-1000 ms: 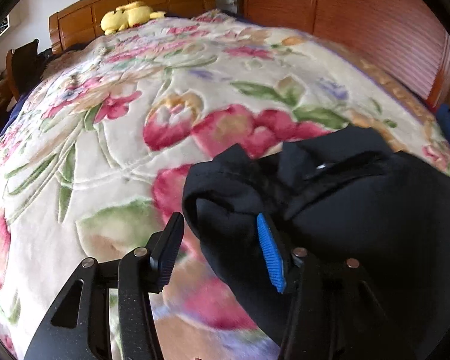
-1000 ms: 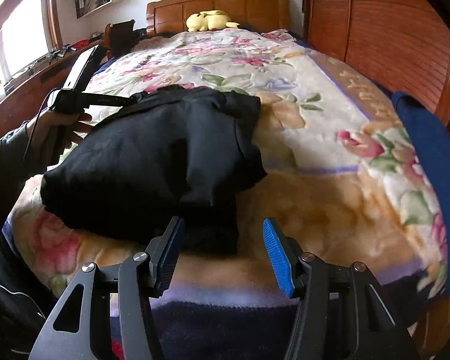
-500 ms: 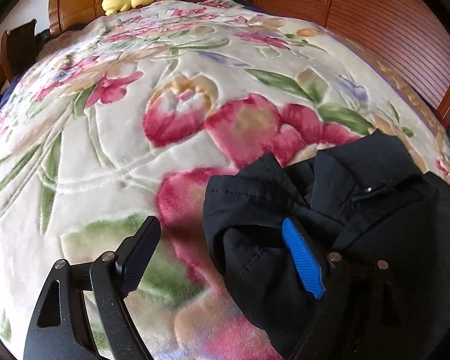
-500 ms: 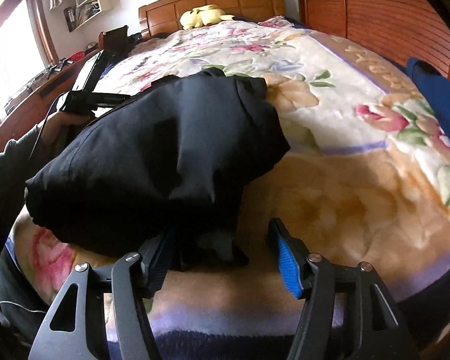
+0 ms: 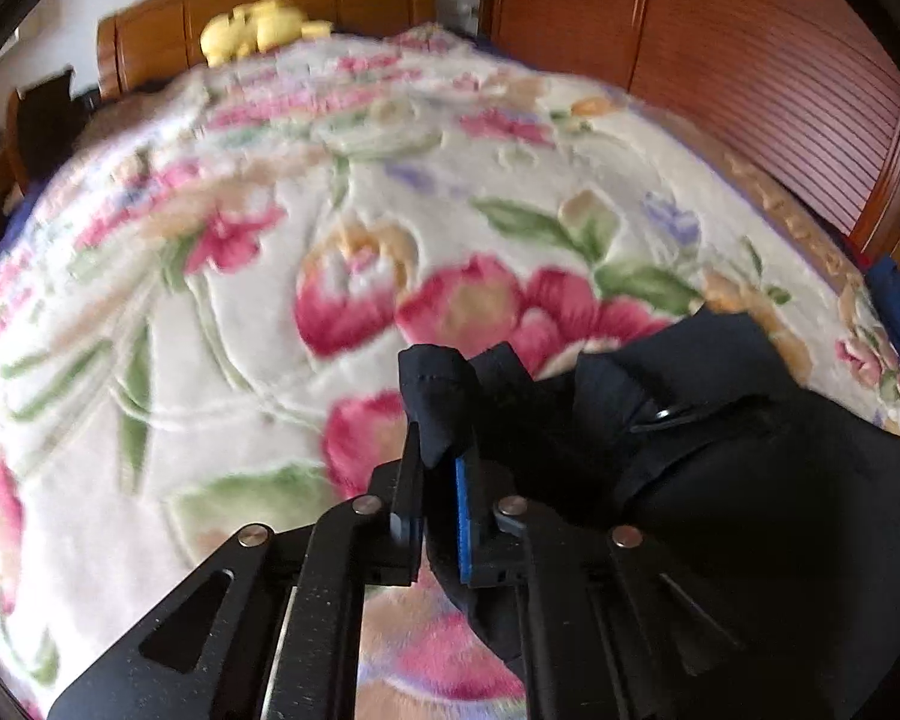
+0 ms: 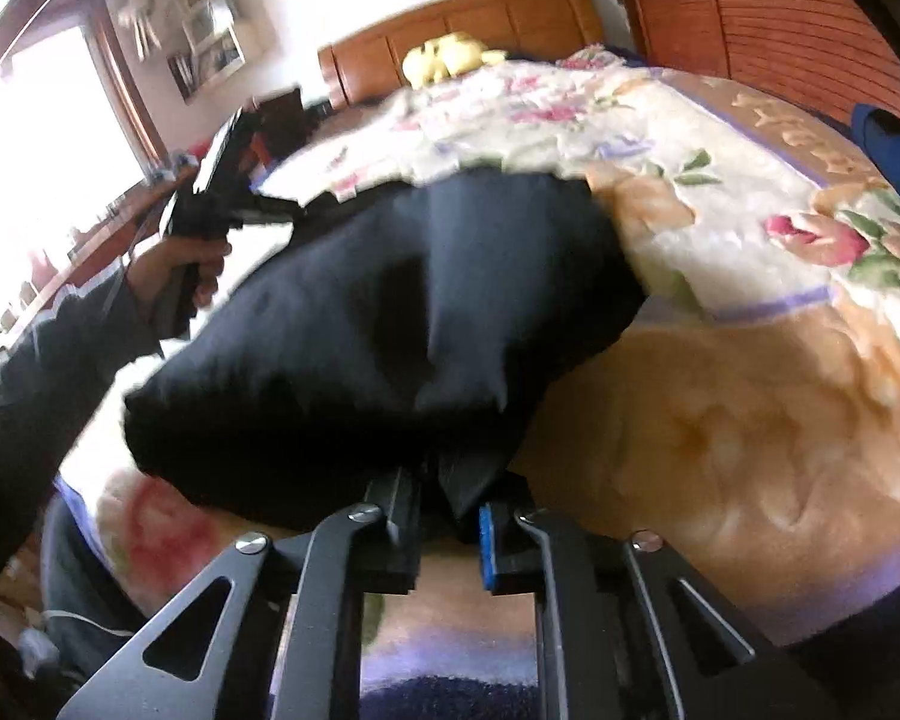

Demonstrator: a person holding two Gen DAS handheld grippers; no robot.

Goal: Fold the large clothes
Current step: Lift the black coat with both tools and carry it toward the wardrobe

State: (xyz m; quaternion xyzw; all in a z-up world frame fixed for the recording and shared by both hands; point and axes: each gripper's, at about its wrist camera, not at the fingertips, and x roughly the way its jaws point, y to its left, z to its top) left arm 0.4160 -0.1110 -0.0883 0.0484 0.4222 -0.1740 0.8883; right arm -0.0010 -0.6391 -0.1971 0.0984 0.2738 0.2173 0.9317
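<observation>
My left gripper (image 5: pixel 438 498) was pinched on a bunched corner of the black garment (image 5: pixel 720 456); my right gripper (image 6: pixel 450 516) was clamped on a fold at its near edge, the bundle (image 6: pixel 390 330) bulging over the fingers; the garment lay on the floral blanket (image 5: pixel 270 300) near the bed's foot; my left hand (image 6: pixel 180 270) gripped its handle at the garment's far side; beyond, a yellow plush toy (image 6: pixel 444 54) rested against the wooden headboard (image 6: pixel 480 12).
</observation>
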